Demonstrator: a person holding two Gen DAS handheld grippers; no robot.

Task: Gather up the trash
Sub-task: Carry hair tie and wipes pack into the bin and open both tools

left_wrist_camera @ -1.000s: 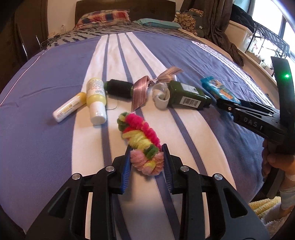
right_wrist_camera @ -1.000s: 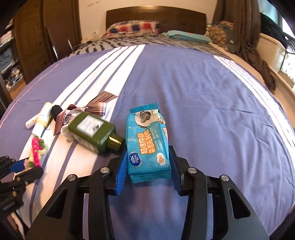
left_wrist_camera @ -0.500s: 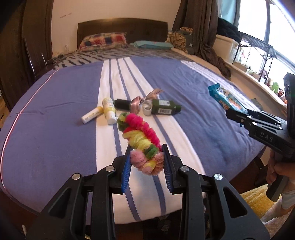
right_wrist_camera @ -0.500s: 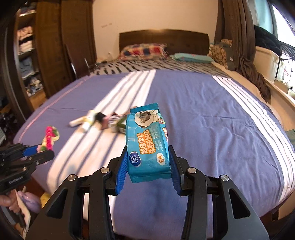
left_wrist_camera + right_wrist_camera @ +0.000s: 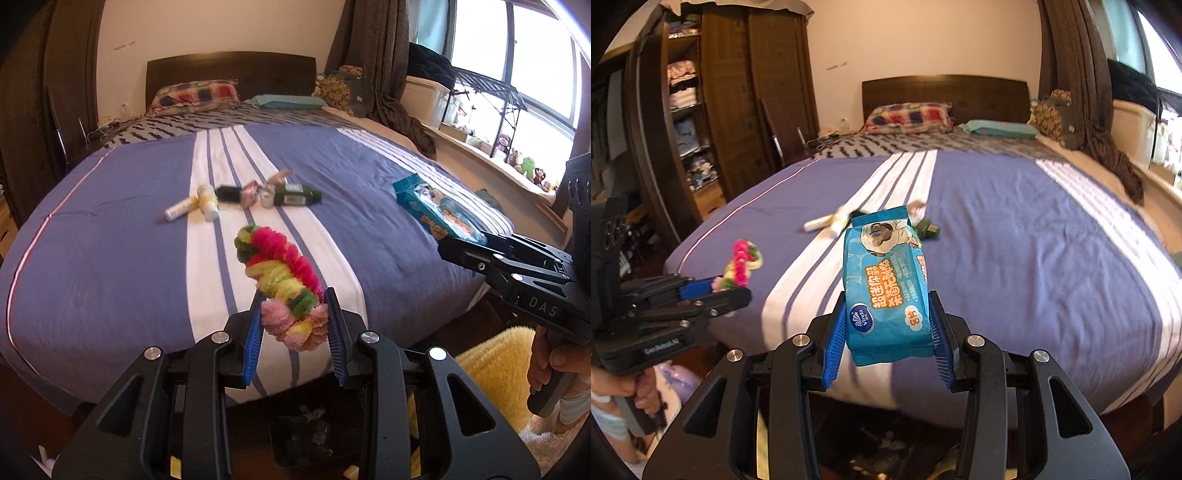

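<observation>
My left gripper (image 5: pixel 293 325) is shut on a fluffy pink, yellow and green chenille braid (image 5: pixel 280 266) and holds it in the air off the foot of the bed. My right gripper (image 5: pixel 888 325) is shut on a blue wet-wipes pack (image 5: pixel 884 280), also held off the bed's foot. The right gripper with the pack (image 5: pixel 439 218) shows at the right of the left wrist view; the left gripper with the braid (image 5: pixel 738 266) shows at the left of the right wrist view. A dark bin (image 5: pixel 314 435) with scraps sits on the floor below the grippers.
On the striped bed cover (image 5: pixel 110 240) lie a white tube (image 5: pixel 179 210), a yellow-white bottle (image 5: pixel 208 201), a black spool (image 5: pixel 227 192), a ribbon (image 5: pixel 258 186) and a green bottle (image 5: pixel 295 194). A wardrobe (image 5: pixel 713 122) stands left, a yellow rug (image 5: pixel 491 369) right.
Both grippers have drawn back from the bed with their objects still held. The bed items now look farther away, and the floor and bin have come into view below.
</observation>
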